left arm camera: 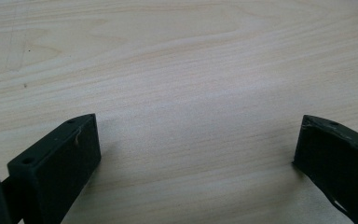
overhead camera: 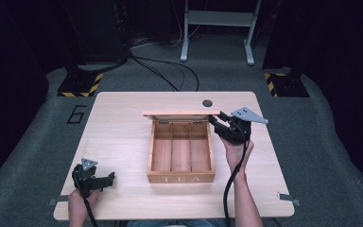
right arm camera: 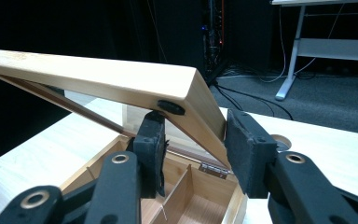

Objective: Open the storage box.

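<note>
Tea box mid-frame, lid raised w/ your right gripper.
Right jaws pinch lid's side edge; left gripper, lower left, gapes wide, holds nothing. Lid's roughly upright, 3 compartments bare; letting go remains, I'd judge.

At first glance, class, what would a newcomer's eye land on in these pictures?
Mid-table, a wooden tea box stands open, its three compartments empty. The right gripper is clamped on the side edge of the raised lid. At the table's near left corner, the left gripper rests open.
</note>
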Demonstrator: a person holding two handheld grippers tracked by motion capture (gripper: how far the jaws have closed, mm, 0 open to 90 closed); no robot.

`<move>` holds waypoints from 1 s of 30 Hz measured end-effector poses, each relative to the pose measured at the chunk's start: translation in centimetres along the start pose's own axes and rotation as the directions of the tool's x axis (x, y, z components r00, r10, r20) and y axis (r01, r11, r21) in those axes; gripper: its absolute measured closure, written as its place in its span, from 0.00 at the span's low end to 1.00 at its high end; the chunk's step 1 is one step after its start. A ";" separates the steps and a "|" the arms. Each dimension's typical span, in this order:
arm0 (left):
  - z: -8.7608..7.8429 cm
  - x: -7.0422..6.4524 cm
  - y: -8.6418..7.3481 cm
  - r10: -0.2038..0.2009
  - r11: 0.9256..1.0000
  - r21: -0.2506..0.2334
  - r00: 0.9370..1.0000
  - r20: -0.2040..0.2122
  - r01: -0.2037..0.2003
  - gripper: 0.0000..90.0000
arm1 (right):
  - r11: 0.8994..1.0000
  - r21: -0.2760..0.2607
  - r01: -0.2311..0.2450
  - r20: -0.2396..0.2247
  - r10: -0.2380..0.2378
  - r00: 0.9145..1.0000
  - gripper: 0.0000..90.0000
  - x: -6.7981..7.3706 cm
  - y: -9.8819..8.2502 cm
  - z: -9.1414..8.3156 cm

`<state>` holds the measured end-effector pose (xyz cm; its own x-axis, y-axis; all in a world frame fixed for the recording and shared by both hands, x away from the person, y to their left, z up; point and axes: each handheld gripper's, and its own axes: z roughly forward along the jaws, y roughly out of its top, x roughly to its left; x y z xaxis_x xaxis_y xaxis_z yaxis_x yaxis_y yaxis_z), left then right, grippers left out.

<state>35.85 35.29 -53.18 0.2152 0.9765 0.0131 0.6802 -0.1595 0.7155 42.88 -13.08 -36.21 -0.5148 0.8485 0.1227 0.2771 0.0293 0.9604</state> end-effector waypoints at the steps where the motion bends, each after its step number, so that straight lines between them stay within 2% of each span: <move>1: 0.0 0.0 0.0 0.000 1.000 0.000 1.000 0.000 0.000 0.00 | 1.000 0.000 0.000 0.000 0.000 1.000 0.65 0.0 0.0 0.0; 30: 0.0 0.0 0.0 0.000 1.000 0.001 1.000 0.000 0.000 0.00 | 1.000 0.011 -0.005 0.002 0.005 1.000 0.65 0.0 0.2 0.0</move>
<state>35.85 35.29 -53.18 0.2152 0.9765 0.0129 0.6806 -0.1594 0.7151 42.95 -13.08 -36.06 -0.5121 0.8495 0.1268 0.2887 0.0312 0.9569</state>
